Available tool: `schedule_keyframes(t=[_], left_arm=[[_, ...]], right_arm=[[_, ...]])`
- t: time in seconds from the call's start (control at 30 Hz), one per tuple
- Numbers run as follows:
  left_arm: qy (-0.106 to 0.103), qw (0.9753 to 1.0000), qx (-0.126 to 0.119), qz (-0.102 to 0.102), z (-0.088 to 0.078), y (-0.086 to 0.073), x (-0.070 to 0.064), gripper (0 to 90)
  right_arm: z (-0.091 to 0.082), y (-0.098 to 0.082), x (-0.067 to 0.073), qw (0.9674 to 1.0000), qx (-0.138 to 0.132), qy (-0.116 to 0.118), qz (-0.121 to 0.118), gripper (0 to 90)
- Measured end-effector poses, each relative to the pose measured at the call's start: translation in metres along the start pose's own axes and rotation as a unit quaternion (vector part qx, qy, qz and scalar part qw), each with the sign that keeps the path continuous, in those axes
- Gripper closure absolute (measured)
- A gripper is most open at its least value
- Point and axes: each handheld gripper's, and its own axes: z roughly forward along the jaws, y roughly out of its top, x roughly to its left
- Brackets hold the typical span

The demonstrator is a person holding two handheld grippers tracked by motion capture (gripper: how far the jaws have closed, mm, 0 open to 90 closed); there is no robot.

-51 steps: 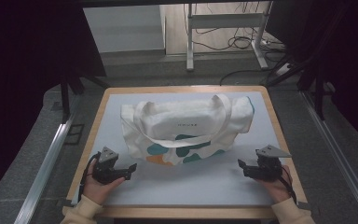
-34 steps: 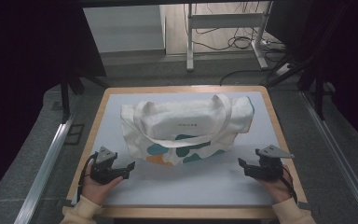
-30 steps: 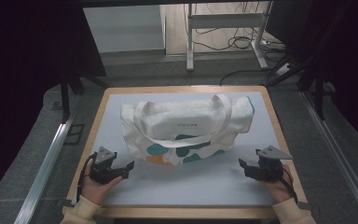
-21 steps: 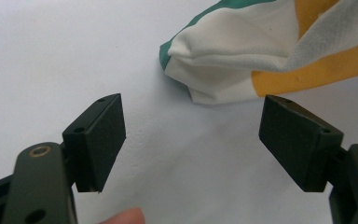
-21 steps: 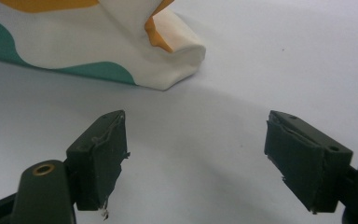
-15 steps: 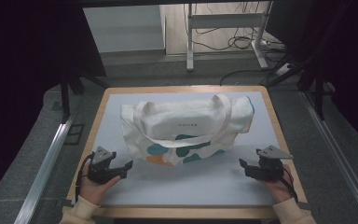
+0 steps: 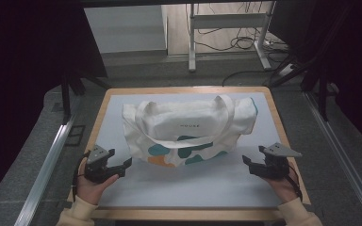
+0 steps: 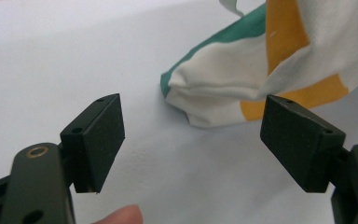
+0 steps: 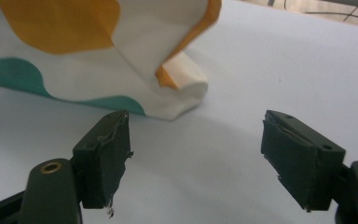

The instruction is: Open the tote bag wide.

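Tote bag [image 7: 188, 129] lies flat at centre of counter [image 7: 184, 186], handles toward 12 o'clock. Left hand-held gripper [image 7: 125, 163] at bag's 7 o'clock corner, jaws wide apart, empty. Right hand-held gripper [image 7: 246, 161] at 4 o'clock, jaws spread, holding nothing, just clear of cloth.

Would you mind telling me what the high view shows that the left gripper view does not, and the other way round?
High view alone: the whole tote bag with its looped handles and small printed word, the wooden-edged table, both hands, and the right gripper near the bag's right corner.

Left gripper view alone: the left gripper close up, jaws wide open with nothing between them, aimed at a folded bag corner with a green edge and orange patch.

Both: the bag lying on the pale table surface, untouched.
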Motion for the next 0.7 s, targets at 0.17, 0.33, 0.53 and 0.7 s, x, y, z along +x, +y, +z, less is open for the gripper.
schedule_keyframes(t=[0.17, 0.33, 0.53, 0.7], left_arm=[[-0.001, 0.9998, -0.018, -0.002, -0.01, 0.005, 0.001, 21.5], [0.0, 0.9995, -0.032, -0.001, -0.02, 0.01, 0.002, 21.9], [-0.005, 0.9982, -0.06, 0.003, -0.034, 0.024, -0.001, 22.2], [-0.027, 0.9963, -0.081, 0.0, -0.044, 0.039, -0.002, 22.2]], right_arm=[[-0.006, 0.009, 0.0, 0.9999, -0.013, 0.008, -0.002, 24.3], [-0.011, 0.015, -0.001, 0.9997, -0.021, 0.01, -0.002, 24.3], [-0.016, 0.025, -0.001, 0.9993, -0.033, 0.015, -0.006, 24.3], [-0.022, 0.041, -0.002, 0.9984, -0.05, 0.024, -0.008, 24.3]])
